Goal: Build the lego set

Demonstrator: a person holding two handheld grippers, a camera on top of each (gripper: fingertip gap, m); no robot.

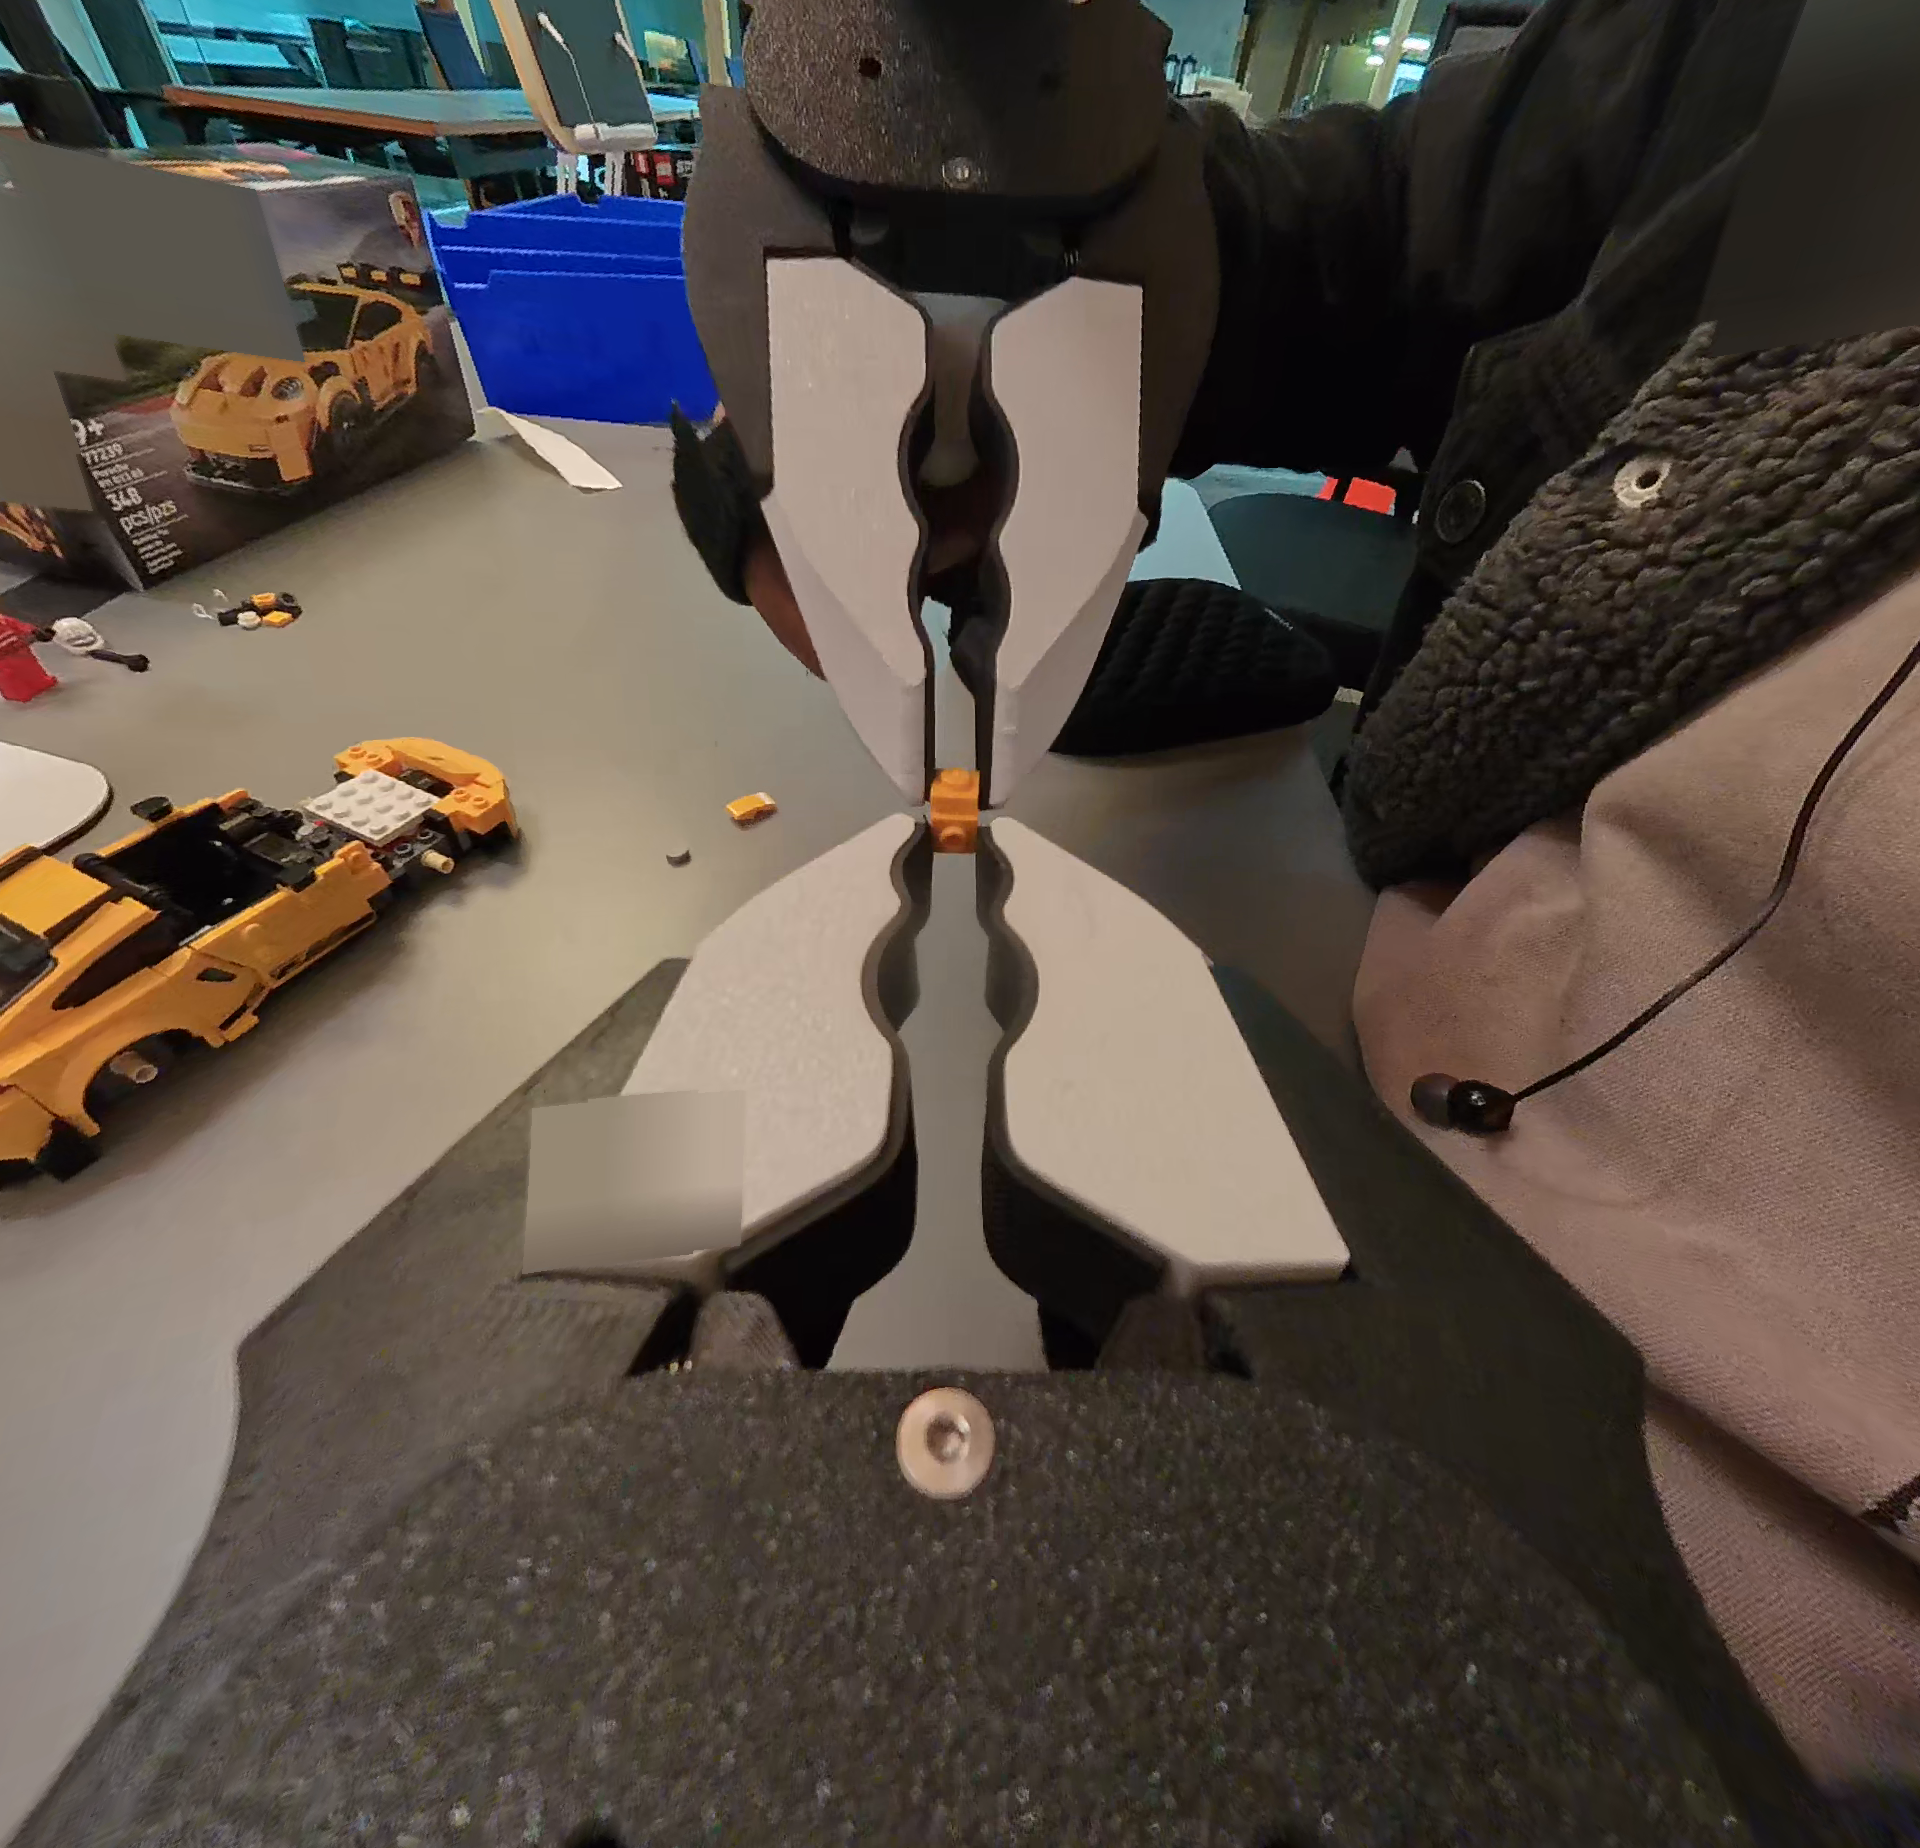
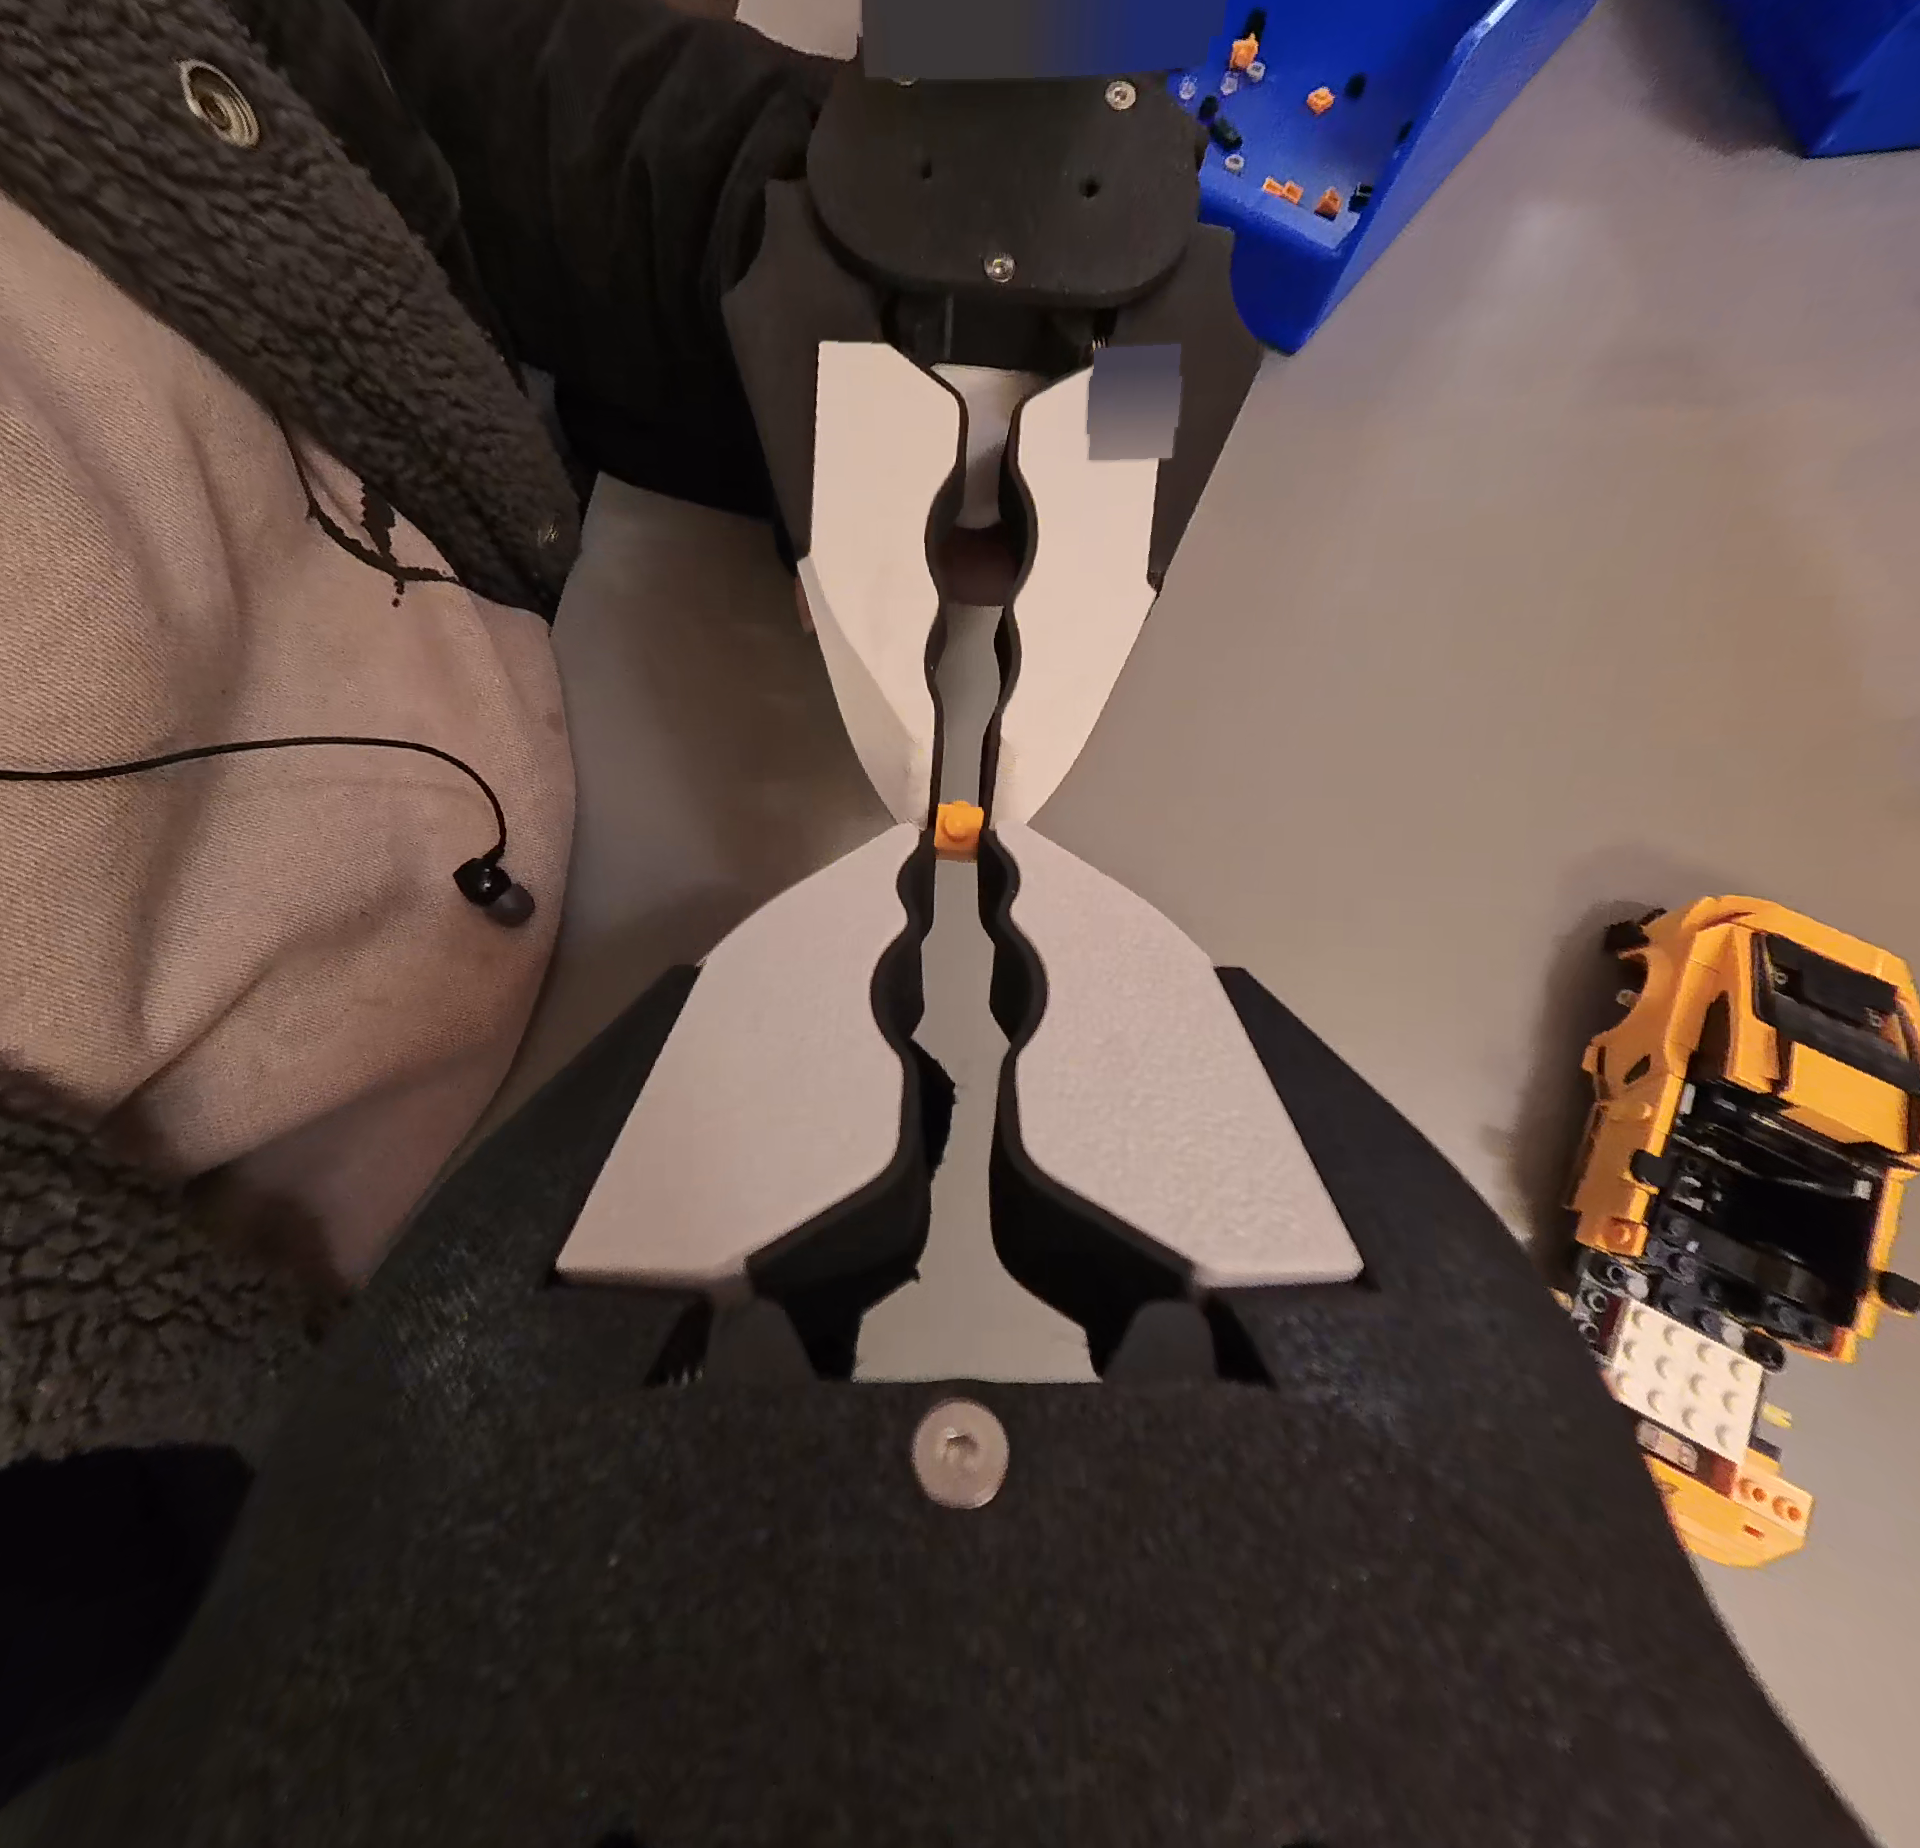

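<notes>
we hold small orange brick [image 1: 953,811] in mid-air above desk [image 1: 582,655], tip to tip: left gripper [image 1: 953,834] and right gripper [image 1: 956,775] both pinch it. step: handover or regrip. next: one gripper lets go, other carries brick to half-built yellow car [image 1: 208,925].

The two grippers are met tip to tip above the table [image 1: 582,593], the left gripper [image 1: 953,848] below and the right gripper [image 1: 956,775] opposite it in the left wrist view. A small brick [image 1: 953,811] is pinched between both pairs of tips. To the left on the table, the partly built car [image 1: 208,925] is laid; behind it the set's box [image 1: 260,396] is stood, and the bins [image 1: 561,312] are placed farther back. A loose piece [image 1: 750,808] and what may be a stud [image 1: 678,856] are left between car and grippers.
</notes>
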